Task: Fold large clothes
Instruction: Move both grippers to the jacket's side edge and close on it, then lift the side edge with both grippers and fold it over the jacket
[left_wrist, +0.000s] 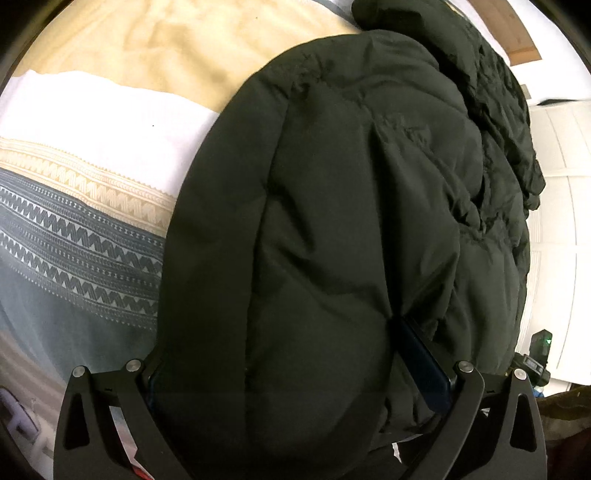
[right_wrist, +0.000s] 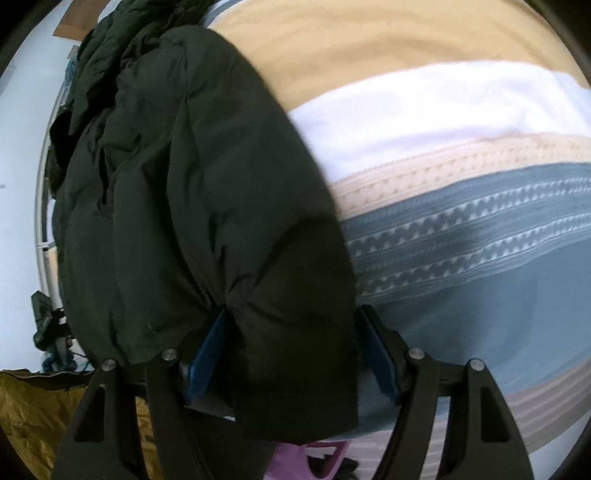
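Observation:
A dark green padded jacket (left_wrist: 332, 221) lies bunched on the bed and fills most of the left wrist view. It also fills the left half of the right wrist view (right_wrist: 192, 206). My left gripper (left_wrist: 295, 354) is shut on a thick fold of the jacket; only one blue pad (left_wrist: 424, 365) shows, the other is under the fabric. My right gripper (right_wrist: 291, 339) is shut on another thick fold, with blue pads (right_wrist: 207, 354) pressing it from both sides. The fabric bulges between the fingers of both grippers.
The bedspread has tan (left_wrist: 155, 40), white (left_wrist: 110, 122) and grey zigzag-patterned (left_wrist: 74, 236) bands, and it shows to the right in the right wrist view (right_wrist: 461, 229). A white wall or cabinet (left_wrist: 561, 206) stands past the jacket. A mustard-coloured cloth (right_wrist: 33, 417) and a pink object (right_wrist: 295, 461) lie low.

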